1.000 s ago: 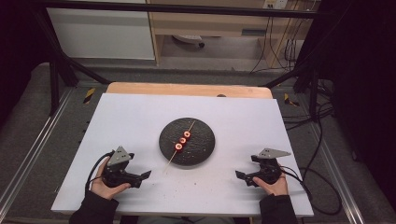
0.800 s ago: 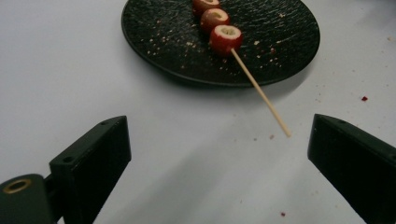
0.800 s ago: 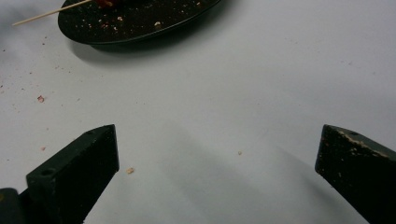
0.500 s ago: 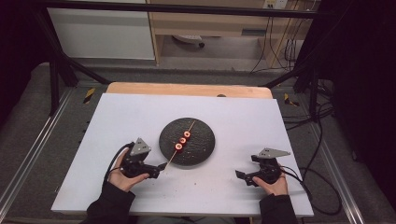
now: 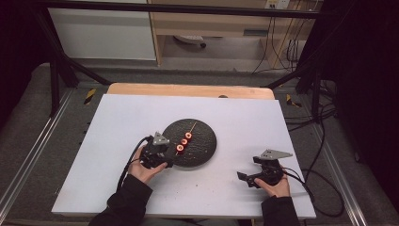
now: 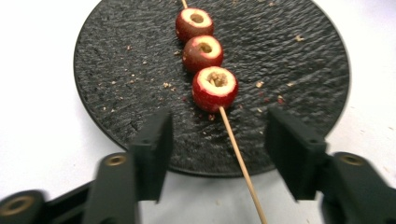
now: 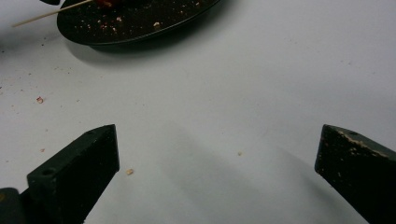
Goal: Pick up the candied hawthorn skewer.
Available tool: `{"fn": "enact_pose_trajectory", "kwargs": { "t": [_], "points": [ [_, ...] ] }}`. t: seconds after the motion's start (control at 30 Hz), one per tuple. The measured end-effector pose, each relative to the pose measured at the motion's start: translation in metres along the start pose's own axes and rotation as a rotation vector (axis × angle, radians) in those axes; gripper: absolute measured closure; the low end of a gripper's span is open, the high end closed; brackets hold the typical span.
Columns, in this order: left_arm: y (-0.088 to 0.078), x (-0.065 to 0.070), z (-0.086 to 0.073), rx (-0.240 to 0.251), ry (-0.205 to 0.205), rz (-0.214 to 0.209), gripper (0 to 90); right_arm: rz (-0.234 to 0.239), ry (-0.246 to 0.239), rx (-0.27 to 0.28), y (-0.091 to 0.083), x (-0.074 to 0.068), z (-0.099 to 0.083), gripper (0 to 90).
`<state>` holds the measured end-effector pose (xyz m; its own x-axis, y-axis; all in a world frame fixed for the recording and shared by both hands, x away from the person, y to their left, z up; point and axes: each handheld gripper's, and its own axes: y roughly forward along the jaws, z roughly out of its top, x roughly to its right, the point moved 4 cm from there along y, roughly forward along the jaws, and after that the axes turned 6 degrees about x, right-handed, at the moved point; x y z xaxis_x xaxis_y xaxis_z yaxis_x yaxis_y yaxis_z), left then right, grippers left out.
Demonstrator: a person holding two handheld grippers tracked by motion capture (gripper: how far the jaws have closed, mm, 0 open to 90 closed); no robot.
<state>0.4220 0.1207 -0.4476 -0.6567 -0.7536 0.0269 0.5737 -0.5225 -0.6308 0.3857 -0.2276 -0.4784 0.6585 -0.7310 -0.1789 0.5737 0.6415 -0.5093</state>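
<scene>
A broad white rectangular counter (image 5: 117, 141) carries everything, its far edge backed by a strip of pale wood (image 5: 188, 90). Near its middle lies a round black slate-textured plate (image 5: 202, 150), scattered with pale crumbs (image 6: 258, 84).

At the near left rim of that plate sits the left gripper (image 5: 165, 159), held in the person's left hand (image 5: 143, 169). Its jaws have just been closing and now stand about half apart, one on either side of the thin wooden skewer (image 6: 238, 158), not touching it; both jaw tips reach over the plate's near edge. The right gripper (image 5: 244, 178) rests on the bare counter well to the right of the plate, in the right hand (image 5: 275, 186), its jaws spread wide with nothing between them.

The skewer lies slantwise across the plate, its bare near end jutting past the rim toward the left gripper. Threaded on it are three small red cored fruit pieces (image 6: 205, 49) in a row, touching one another, cut faces up; the nearest one (image 6: 215, 88) sits just beyond the jaw tips.
</scene>
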Motion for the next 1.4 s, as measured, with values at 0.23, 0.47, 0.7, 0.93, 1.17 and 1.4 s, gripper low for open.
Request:
{"fn": "enact_pose_trajectory", "kwargs": {
  "t": [0.23, 0.47, 0.7, 0.93, 1.17, 1.4],
  "points": [
    [0.012, 0.005, -0.001, -0.031, -0.008, 0.022, 64.6, 0.001, 0.007, -0.001, 0.0, 0.0, 0.0, 1.0],
    [0.015, 0.013, -0.002, -0.049, 0.009, 0.043, 76.5, 0.001, 0.007, 0.002, 0.0, 0.0, 0.0, 1.0],
    [0.015, 0.013, -0.004, -0.038, -0.014, 0.066, 87.1, 0.002, 0.008, 0.003, 0.0, 0.0, 0.0, 1.0],
    [0.013, 0.011, -0.007, -0.002, -0.049, 0.05, 88.1, 0.002, 0.009, 0.001, 0.0, 0.0, 0.0, 1.0],
    [0.001, 0.009, -0.006, 0.061, -0.053, 0.028, 88.3, 0.002, 0.011, 0.003, 0.0, -0.001, 0.0, 1.0],
    [-0.016, 0.007, -0.009, 0.115, -0.049, 0.009, 88.2, -0.003, 0.015, 0.009, 0.0, 0.0, 0.001, 1.1]
  ]
}}
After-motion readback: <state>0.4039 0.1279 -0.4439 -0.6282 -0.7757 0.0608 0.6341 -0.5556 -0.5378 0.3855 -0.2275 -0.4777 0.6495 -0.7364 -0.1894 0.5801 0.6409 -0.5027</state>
